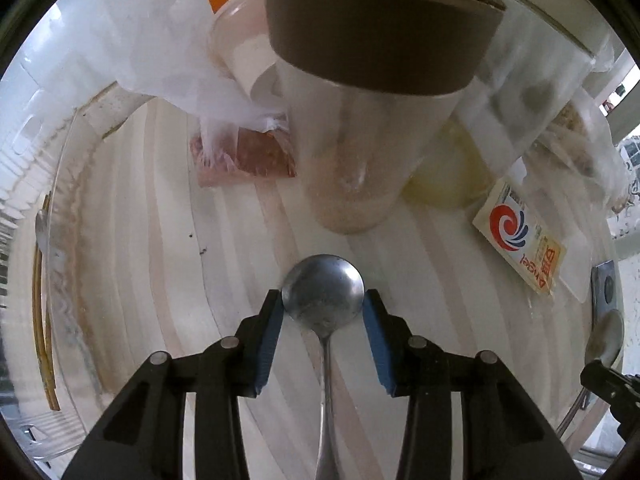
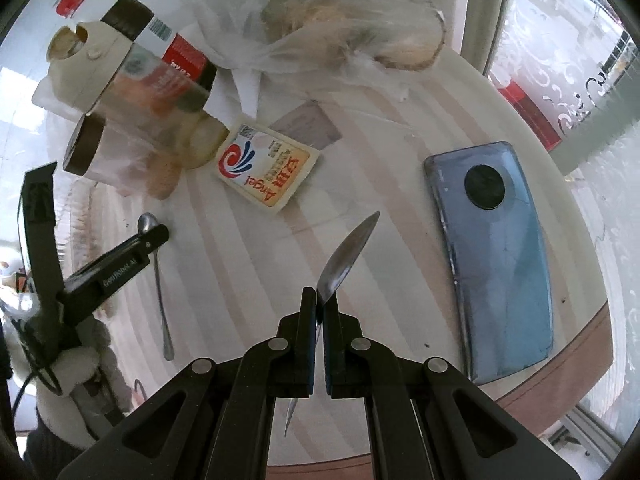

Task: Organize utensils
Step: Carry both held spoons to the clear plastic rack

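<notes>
A steel spoon point(image 1: 323, 292) lies on the striped table with its bowl between the blue pads of my left gripper point(image 1: 323, 306). The jaws stand about as wide as the bowl, touching or nearly touching its sides. The same spoon point(image 2: 158, 264) shows in the right wrist view, lying flat with the left gripper point(image 2: 154, 236) over it. My right gripper point(image 2: 319, 304) is shut on a second steel spoon point(image 2: 346, 258), held edge-on above the table, bowl pointing up and away. That spoon point(image 1: 604, 340) shows at the right edge of the left wrist view.
Clear jars with brown lids point(image 1: 360, 120) point(image 2: 132, 148), plastic bags point(image 2: 320, 24), and an Angel yeast packet point(image 2: 266, 166) crowd the far table. A blue phone point(image 2: 496, 256) lies right. A clear tray point(image 1: 60, 280) with chopsticks stands left.
</notes>
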{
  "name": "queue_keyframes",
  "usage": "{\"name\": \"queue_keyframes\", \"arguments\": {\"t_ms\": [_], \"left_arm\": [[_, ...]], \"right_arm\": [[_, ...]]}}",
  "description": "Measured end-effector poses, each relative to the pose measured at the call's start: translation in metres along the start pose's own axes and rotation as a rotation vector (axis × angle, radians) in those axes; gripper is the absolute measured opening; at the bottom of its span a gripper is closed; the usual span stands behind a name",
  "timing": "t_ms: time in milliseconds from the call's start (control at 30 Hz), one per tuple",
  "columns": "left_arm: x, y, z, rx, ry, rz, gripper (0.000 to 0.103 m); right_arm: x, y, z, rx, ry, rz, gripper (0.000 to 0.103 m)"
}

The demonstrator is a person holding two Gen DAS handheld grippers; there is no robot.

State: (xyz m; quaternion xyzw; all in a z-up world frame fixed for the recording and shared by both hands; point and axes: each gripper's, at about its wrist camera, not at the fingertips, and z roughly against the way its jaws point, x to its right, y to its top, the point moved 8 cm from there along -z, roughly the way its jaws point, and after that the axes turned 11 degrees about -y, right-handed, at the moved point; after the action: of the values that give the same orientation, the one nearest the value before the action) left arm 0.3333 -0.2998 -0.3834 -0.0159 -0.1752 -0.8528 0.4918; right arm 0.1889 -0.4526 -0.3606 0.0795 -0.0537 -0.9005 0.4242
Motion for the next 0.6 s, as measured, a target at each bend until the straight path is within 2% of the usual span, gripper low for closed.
{"name": "queue_keyframes", "arguments": {"t_ms": [167, 333, 600], "left_arm": [[-0.004, -0.004, 0.012, 0.019, 0.002, 0.016, 0.037], [-0.007, -0.023, 0.045, 0.062, -0.030, 0.035, 0.037], [-0.011, -0.044, 0.134, 0.181, -0.087, 0.073, 0.037]], "right_arm": [[-0.001, 0.002, 0.005, 0.010, -0.001, 0.009, 0.003], [-0.009, 0.001, 0.013, 0.024, 0.005, 0.030, 0.003], [-0.036, 0.005, 0.050, 0.086, 0.042, 0.092, 0.003]]}}
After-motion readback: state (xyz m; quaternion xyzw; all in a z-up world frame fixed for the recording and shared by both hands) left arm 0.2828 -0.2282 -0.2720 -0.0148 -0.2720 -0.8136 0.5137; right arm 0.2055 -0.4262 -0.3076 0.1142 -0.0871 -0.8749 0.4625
